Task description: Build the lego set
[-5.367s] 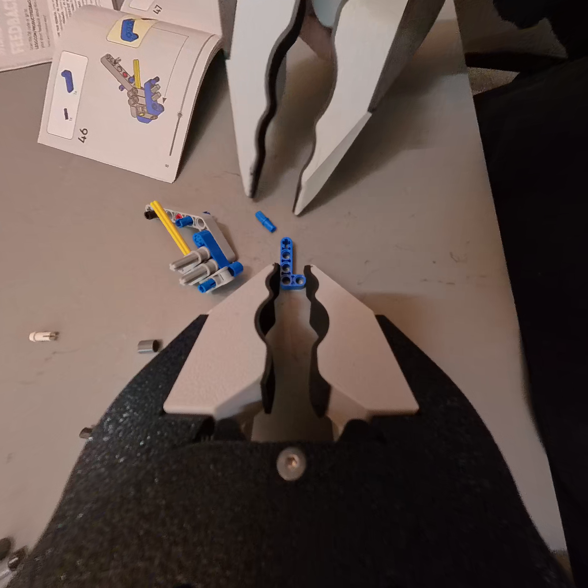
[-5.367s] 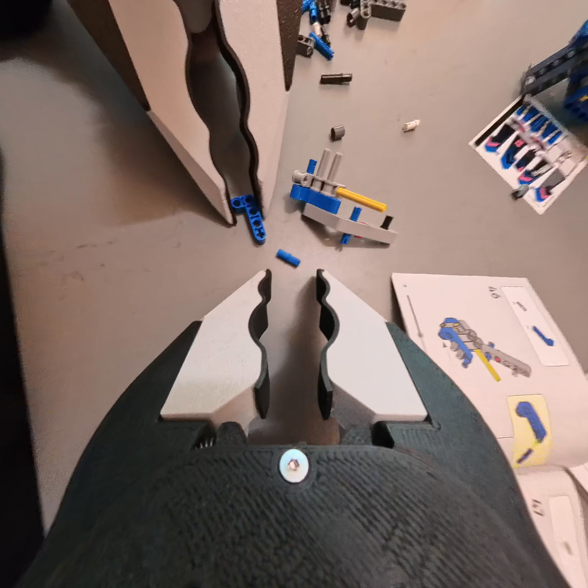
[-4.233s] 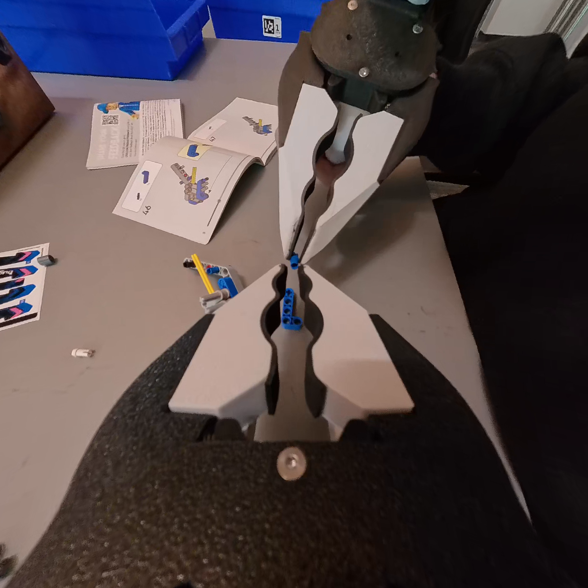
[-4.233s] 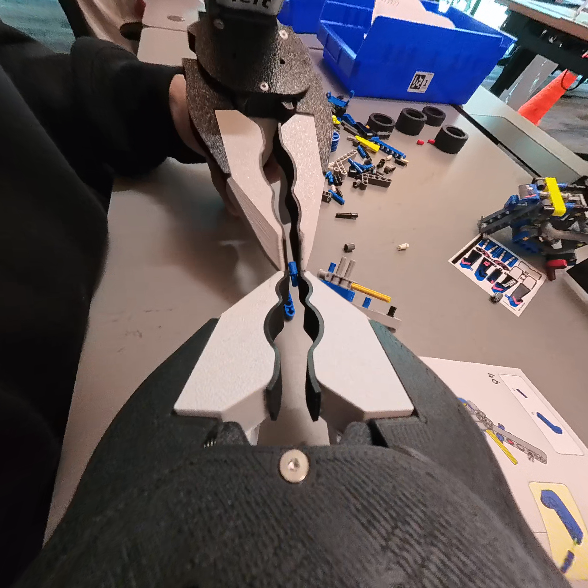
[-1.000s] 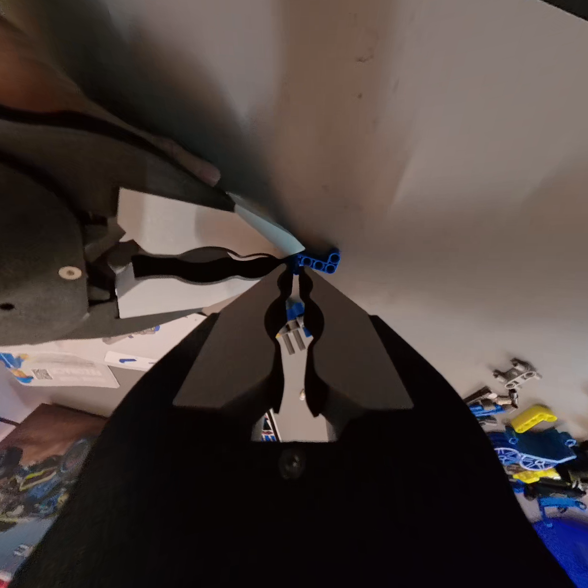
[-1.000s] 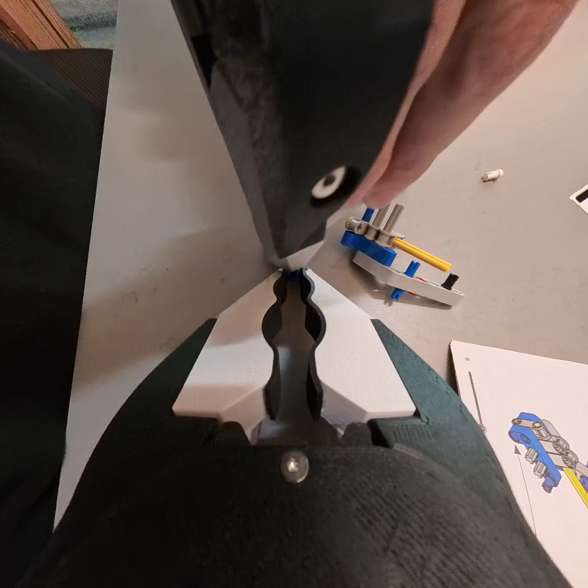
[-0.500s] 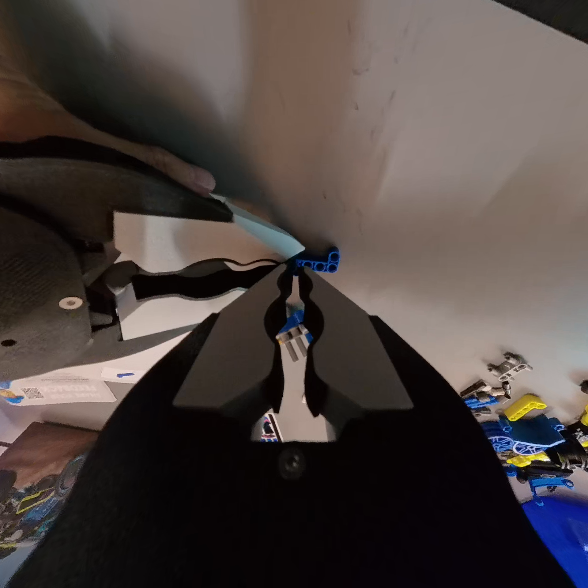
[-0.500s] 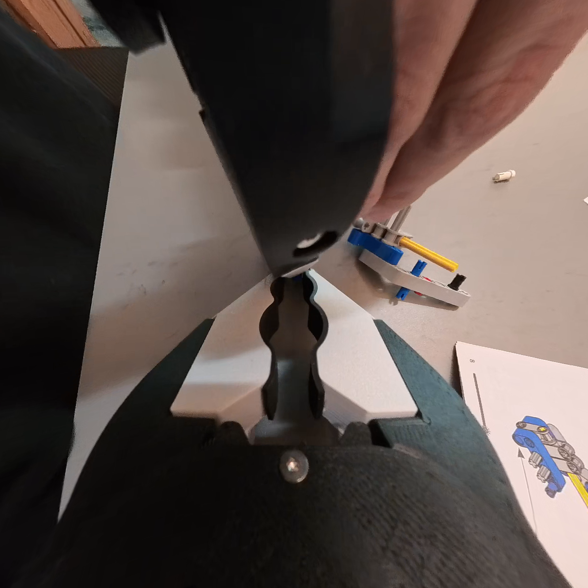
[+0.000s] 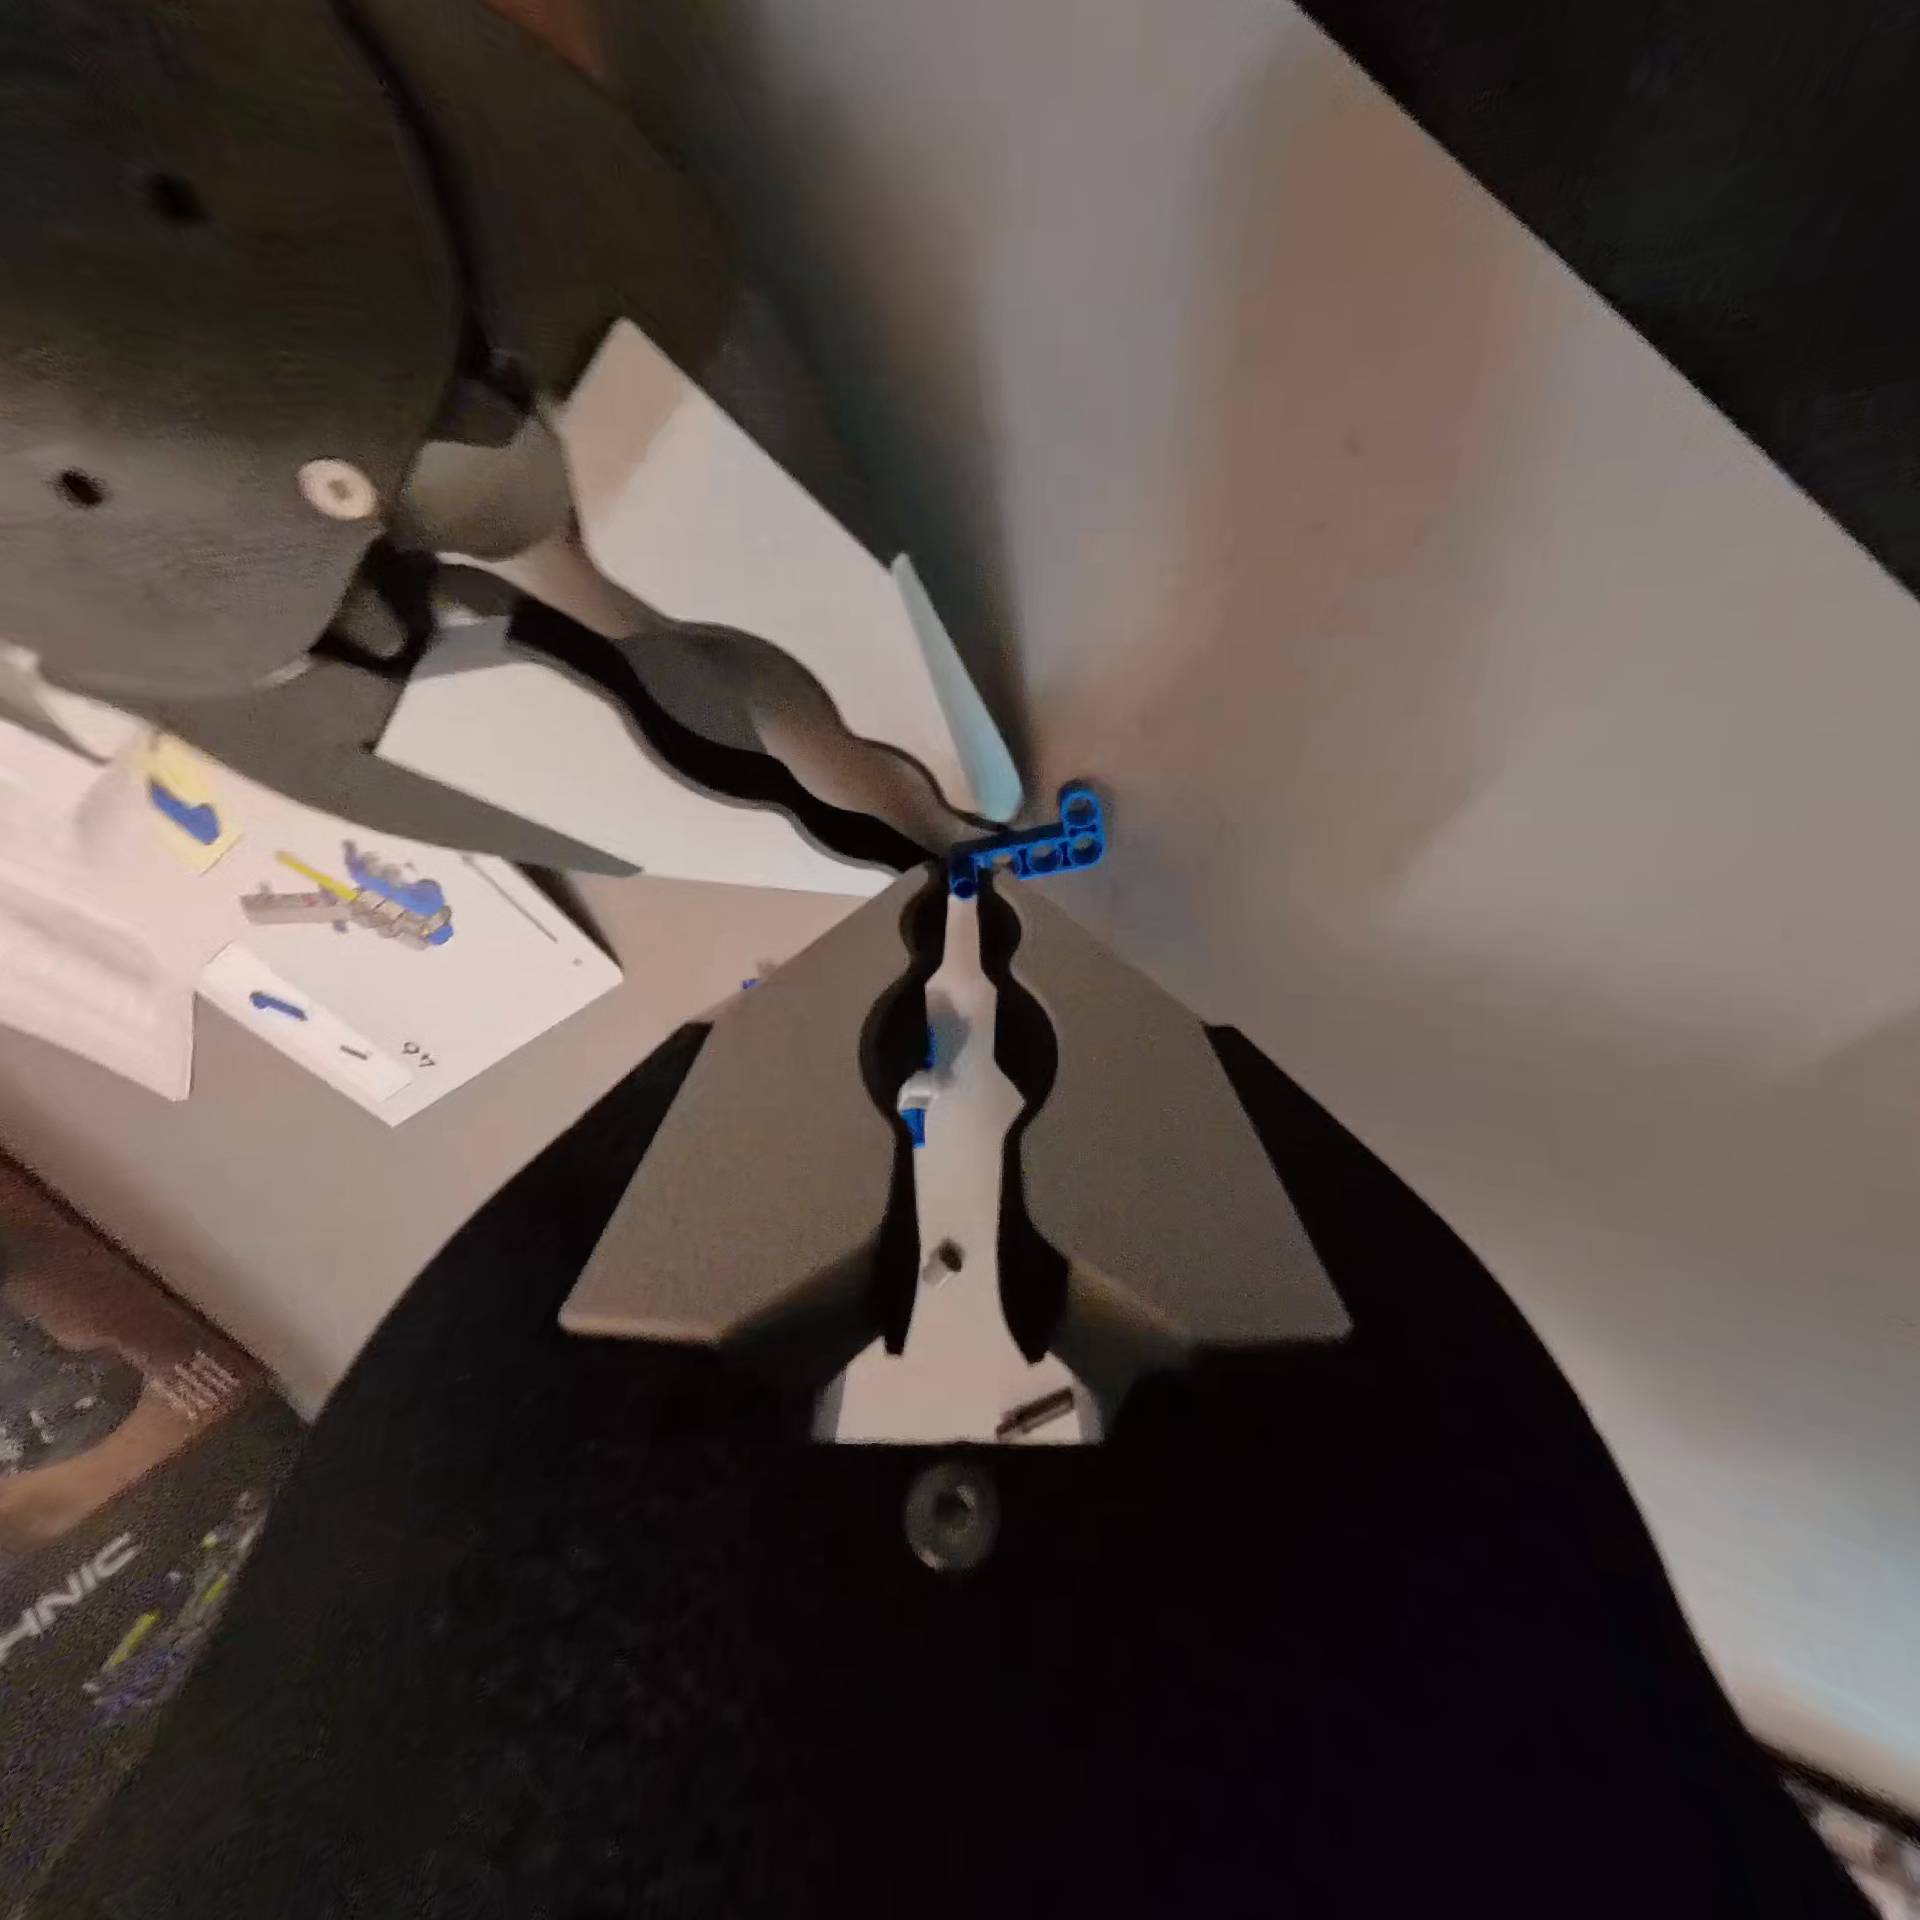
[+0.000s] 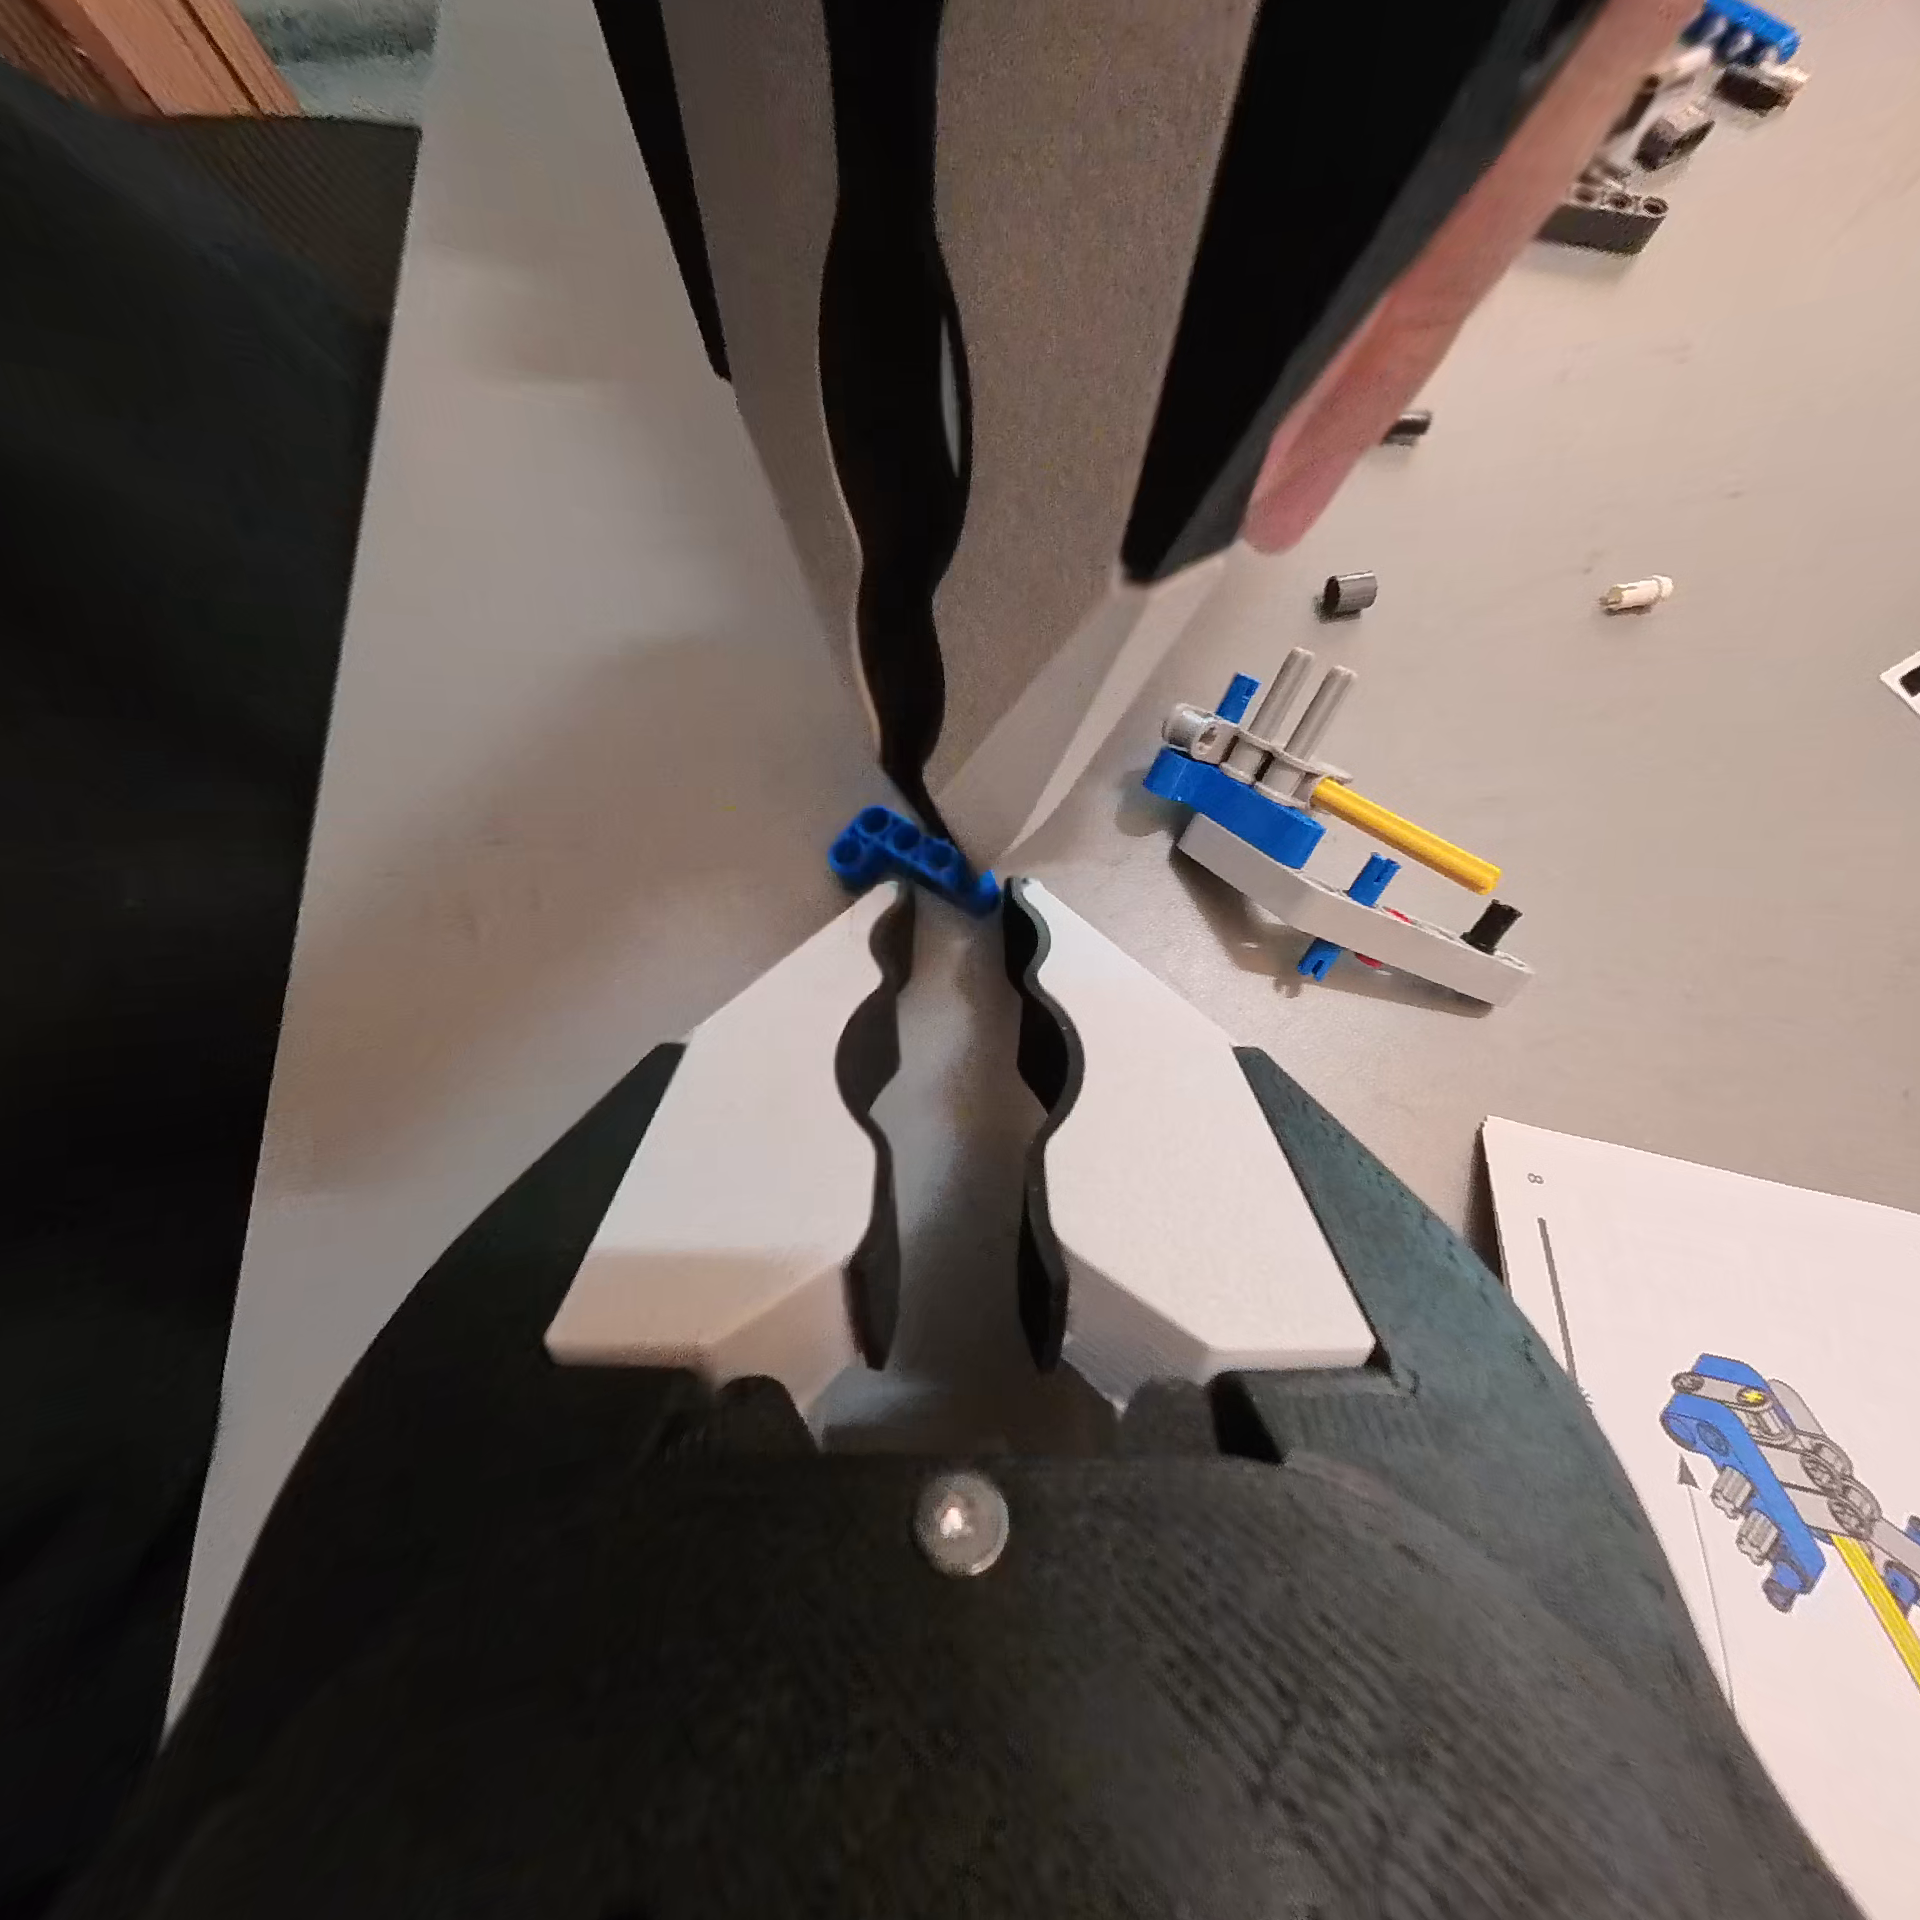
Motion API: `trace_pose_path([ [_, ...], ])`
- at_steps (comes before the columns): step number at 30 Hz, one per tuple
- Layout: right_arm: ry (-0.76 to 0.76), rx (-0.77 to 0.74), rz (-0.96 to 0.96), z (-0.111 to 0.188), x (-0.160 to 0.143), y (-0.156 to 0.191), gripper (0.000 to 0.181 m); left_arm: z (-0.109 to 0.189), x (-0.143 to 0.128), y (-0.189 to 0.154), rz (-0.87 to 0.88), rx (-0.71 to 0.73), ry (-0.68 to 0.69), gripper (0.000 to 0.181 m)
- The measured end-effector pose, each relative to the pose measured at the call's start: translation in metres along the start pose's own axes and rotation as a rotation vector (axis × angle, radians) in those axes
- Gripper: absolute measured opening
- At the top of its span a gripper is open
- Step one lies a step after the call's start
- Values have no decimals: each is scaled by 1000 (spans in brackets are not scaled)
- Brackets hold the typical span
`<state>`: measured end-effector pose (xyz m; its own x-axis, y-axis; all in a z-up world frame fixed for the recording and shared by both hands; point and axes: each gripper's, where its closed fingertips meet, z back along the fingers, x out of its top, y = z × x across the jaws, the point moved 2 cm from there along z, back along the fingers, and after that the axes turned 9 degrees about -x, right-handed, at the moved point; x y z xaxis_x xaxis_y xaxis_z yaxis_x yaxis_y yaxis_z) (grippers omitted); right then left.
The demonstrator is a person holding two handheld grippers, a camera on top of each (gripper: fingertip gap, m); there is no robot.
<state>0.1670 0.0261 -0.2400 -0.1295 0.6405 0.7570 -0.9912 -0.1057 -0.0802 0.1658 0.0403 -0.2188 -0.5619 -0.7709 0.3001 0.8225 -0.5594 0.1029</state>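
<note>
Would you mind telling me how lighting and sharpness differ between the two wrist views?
Left wrist view: dim, the left gripper nearly silhouetted, the instruction booklet soft and streaked. Right wrist view: evenly lit; the blue L-shaped beam and grey assembly are crisp, the nearby hand blurred.

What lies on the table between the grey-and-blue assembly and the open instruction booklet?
Nothing. The right wrist view shows only bare table between the assembly and the booklet.

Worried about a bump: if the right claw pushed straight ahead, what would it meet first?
Most likely the blue L-shaped beam pinched in the left claw, right at the right claw tips; depth there is hard to judge.
</note>
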Motion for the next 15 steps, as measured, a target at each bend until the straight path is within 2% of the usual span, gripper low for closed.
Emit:
trace_pose_path([
  [7,2,39,-40,0,0,0,17,11,-10,-2,137,107,-37,23],
  [10,1,29,-32,1,0,-1,18,20,-7,-2,432,126,-191,24],
  [13,0,8,-16,1,0,-2,25,11,1,-7,811,140,-367,30],
  [15,-1,4,0,0,0,-3,25,2,11,-14,973,140,-498,36],
])
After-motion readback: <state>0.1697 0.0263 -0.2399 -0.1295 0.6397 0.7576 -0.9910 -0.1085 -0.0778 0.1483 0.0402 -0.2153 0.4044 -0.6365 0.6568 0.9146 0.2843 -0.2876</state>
